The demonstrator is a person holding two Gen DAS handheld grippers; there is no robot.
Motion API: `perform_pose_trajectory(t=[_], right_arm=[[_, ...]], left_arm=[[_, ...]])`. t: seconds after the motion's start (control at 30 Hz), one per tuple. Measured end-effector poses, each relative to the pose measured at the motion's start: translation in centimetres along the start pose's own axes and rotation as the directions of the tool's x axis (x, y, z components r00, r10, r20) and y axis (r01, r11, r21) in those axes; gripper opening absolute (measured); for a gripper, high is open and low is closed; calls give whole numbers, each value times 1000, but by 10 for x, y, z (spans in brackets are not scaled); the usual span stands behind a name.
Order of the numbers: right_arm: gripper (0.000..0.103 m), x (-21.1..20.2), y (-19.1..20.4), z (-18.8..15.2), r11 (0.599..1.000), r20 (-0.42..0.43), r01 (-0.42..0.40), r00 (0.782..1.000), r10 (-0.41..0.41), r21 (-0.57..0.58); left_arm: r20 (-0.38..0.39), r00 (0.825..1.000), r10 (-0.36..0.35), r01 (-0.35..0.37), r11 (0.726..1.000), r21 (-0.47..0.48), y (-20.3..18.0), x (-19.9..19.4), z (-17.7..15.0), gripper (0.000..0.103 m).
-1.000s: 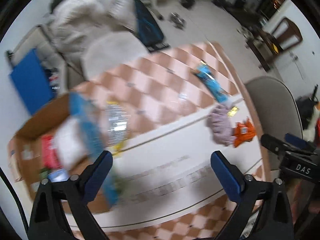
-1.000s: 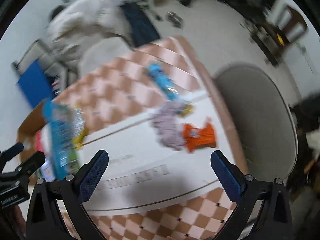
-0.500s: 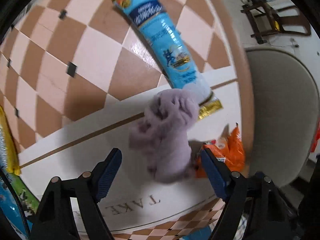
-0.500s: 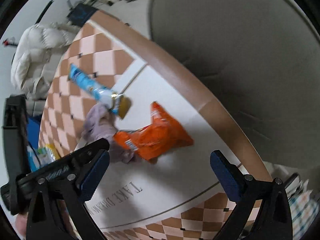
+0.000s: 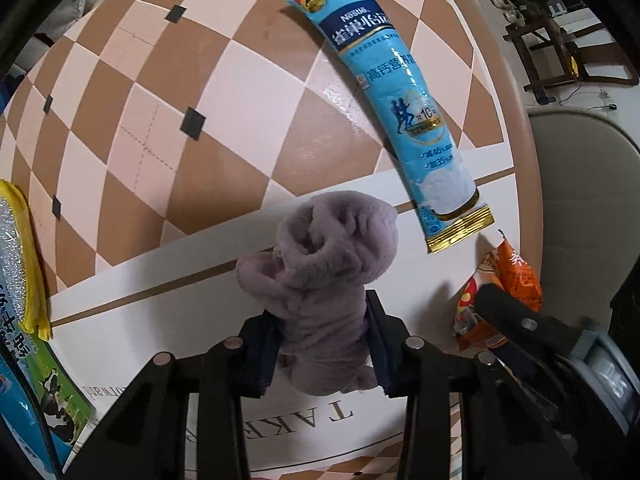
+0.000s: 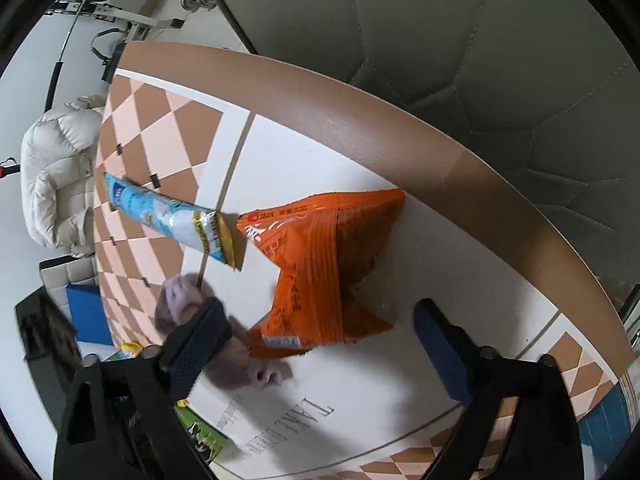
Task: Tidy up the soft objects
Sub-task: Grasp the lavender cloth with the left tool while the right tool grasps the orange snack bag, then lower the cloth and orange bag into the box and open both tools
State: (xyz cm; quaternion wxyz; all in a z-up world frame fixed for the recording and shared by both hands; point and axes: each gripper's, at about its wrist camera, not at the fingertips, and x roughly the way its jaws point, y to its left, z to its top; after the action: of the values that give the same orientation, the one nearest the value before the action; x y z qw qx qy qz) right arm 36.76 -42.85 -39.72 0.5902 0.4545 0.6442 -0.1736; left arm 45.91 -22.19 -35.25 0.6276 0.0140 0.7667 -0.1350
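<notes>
A fluffy purple cloth (image 5: 324, 292) lies on the white part of the table. My left gripper (image 5: 322, 350) is shut on its near end. The cloth also shows in the right wrist view (image 6: 180, 300), partly behind my left finger. An orange snack bag (image 6: 320, 268) stands on the table between the fingers of my right gripper (image 6: 320, 344), which is open and empty around it. The orange bag shows at the right in the left wrist view (image 5: 508, 280). A long blue milk powder sachet (image 5: 400, 108) lies flat beyond the cloth.
The checkered table's brown rim (image 6: 400, 136) runs close behind the orange bag, with a grey chair (image 6: 480, 40) past it. A yellow-edged packet (image 5: 20, 248) and a green milk carton (image 5: 52, 392) lie at the left.
Both grippers have dropped close to the table. My left gripper has closed on the purple cloth. My right gripper has moved in around the orange bag and stays open.
</notes>
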Motion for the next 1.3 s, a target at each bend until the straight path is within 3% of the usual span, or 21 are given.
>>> perform_pose_trajectory(t=[0.03,0.1,0.13,0.3,0.43,0.53,0.6,0.7,0.8,1.0,1.3], right_arm=[[68,4,2,0,1000,-4,20,1000,-20,-6],[46,5,10,-1,998,24,53,998,-52,-34],[39,4,15,-5,996,32,74,997,-72,-56],[36,-12,56,-41,967,61,85,996,-72,-239],[36,-35,115,-113,890,70,53,997,-23,-454],[36,-41,165,-175,813,38,4,999,22,-583],[36,-39,199,-219,760,-7,-43,999,51,-649],[36,-28,243,-282,671,-55,-80,997,59,-737],[36,-1,278,-337,600,-56,-61,998,28,-798],[36,73,324,-394,554,-36,15,996,-81,-832],[36,139,341,-412,529,4,110,980,-197,-841]], left_arm=[[6,1000,8,-8,1000,2,1,-2,-2,35],[17,1000,20,-20,1000,5,5,-6,-7,34],[31,999,18,-18,1000,6,9,-11,-12,34],[158,987,-2,-2,1000,26,35,-69,-51,34],[294,956,-15,9,1000,21,91,-146,-103,34],[374,926,43,-34,999,-30,148,-195,-137,34],[401,908,118,-91,992,-85,198,-222,-158,34],[406,892,196,-140,976,-165,253,-237,-179,34],[397,867,301,-212,944,-253,316,-240,-191,34],[354,878,323,-195,916,-351,400,-210,-182,34],[315,906,282,-155,915,-372,447,-177,-146,34]])
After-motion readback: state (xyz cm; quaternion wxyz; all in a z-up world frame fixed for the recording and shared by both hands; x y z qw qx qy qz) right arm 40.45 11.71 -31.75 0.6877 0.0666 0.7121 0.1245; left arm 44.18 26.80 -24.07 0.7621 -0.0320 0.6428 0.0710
